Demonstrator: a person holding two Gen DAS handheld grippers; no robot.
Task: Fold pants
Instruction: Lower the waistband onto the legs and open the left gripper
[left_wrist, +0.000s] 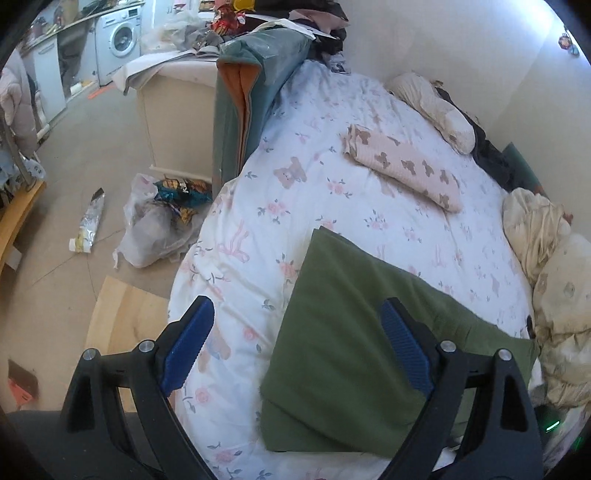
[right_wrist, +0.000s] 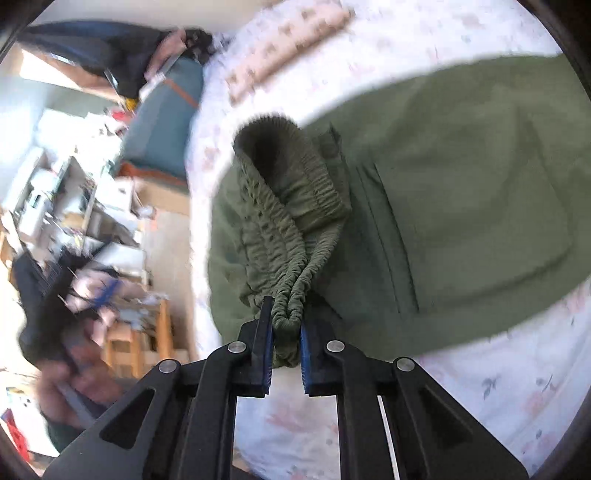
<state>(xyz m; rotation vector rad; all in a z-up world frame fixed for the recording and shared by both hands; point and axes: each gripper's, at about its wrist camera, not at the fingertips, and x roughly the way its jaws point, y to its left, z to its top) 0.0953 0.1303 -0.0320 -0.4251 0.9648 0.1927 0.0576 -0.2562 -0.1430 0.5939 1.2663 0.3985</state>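
The olive green pants (left_wrist: 354, 343) lie partly folded on a floral bedsheet (left_wrist: 288, 206). My left gripper (left_wrist: 295, 339) is open and empty, hovering above the pants' left edge, with one blue pad over the sheet and one over the cloth. In the right wrist view my right gripper (right_wrist: 286, 332) is shut on the pants' gathered elastic waistband (right_wrist: 284, 221) and lifts it off the bed. The rest of the pants (right_wrist: 461, 192) with a back pocket spreads to the right on the sheet.
A folded pink bear-print cloth (left_wrist: 402, 166) lies further up the bed. Crumpled cream bedding (left_wrist: 554, 295) sits at the right edge. A teal and orange folded blanket (left_wrist: 251, 99) leans at the bed's far left. A plastic bag (left_wrist: 162, 221) and clutter lie on the floor.
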